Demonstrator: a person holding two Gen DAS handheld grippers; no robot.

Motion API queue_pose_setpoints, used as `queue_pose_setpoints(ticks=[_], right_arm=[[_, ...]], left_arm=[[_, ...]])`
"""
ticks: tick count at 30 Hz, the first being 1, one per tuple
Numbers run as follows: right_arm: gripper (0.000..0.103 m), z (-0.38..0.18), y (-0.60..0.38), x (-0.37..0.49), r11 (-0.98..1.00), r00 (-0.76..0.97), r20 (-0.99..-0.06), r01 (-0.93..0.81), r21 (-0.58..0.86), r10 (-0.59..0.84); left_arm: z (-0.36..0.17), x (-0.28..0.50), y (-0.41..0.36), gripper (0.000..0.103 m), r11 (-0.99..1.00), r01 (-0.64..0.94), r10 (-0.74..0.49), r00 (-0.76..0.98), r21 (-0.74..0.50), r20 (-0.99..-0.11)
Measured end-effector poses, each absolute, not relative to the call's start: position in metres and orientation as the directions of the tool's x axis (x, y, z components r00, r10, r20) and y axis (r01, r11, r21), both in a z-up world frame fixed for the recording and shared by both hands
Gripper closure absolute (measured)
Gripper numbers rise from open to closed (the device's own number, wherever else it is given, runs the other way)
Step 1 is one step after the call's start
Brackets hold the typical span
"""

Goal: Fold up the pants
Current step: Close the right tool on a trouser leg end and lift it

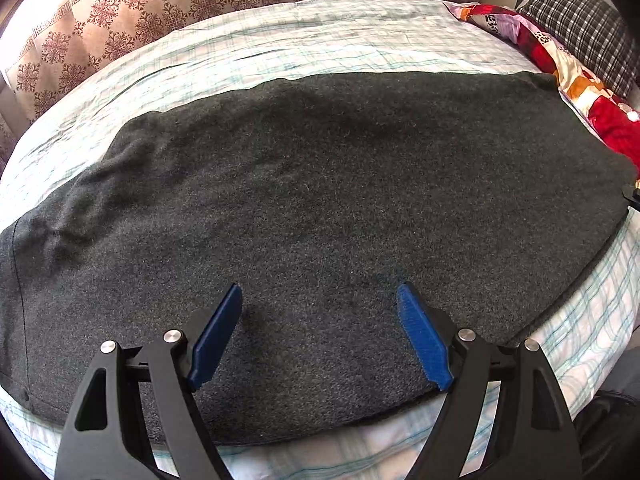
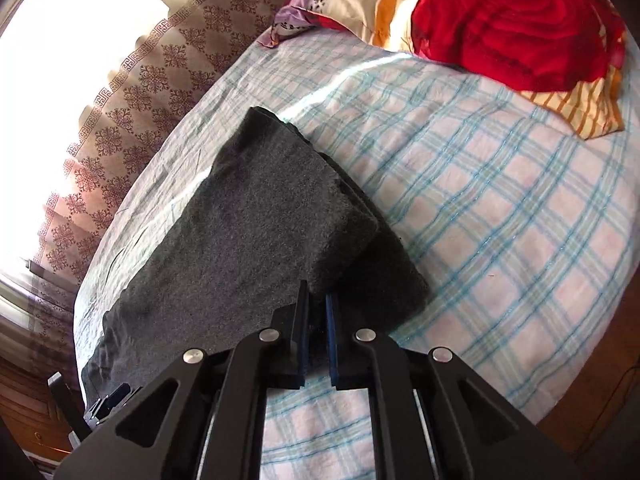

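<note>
Your right gripper [image 2: 318,304] pinches the pants' [image 2: 260,216] near corner on the checked sheet [image 2: 500,220] — your left gripper [image 1: 320,300] hovers wide over the same edge — the cloth's length running between them.

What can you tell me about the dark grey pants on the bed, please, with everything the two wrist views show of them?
The pants are dark charcoal with a fuzzy, fleece-like look, spread across the checked bedsheet. The surface is mostly smooth, with creases bunched at one end. A seam line runs near that end. The left gripper stands open just above the fabric, gripping nothing. In the right wrist view a corner is lifted, doubled over a lower layer, and the right gripper is shut on its edge.
</note>
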State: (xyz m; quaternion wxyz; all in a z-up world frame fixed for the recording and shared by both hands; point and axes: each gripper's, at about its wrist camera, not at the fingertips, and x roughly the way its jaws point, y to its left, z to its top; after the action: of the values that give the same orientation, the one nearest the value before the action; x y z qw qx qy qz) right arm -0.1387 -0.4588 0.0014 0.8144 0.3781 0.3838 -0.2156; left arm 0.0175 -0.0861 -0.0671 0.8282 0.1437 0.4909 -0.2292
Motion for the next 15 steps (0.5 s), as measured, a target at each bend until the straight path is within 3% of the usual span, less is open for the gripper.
queue_pose_setpoints(ticks=[11, 14, 15], right_arm=[[0.095, -0.027, -0.457, -0.141, 0.629, 0.525, -0.849, 0.679, 0.378, -0.057], [0.082, -0.021, -0.458, -0.145, 0.618, 0.533, -0.844, 0.683, 0.389, -0.058], [0.072, -0.017, -0.458, -0.149, 0.607, 0.537, -0.841, 0.690, 0.393, -0.066]], left_arm=[[-0.072, 0.018, -0.086, 0.018, 0.854, 0.520, -0.228, 0.405, 0.018, -0.885], [-0.063, 0.017, -0.095, 0.018, 0.838, 0.545, -0.246, 0.411, 0.021, -0.878], [-0.058, 0.015, -0.100, 0.018, 0.830, 0.558, -0.266, 0.408, 0.008, -0.873]])
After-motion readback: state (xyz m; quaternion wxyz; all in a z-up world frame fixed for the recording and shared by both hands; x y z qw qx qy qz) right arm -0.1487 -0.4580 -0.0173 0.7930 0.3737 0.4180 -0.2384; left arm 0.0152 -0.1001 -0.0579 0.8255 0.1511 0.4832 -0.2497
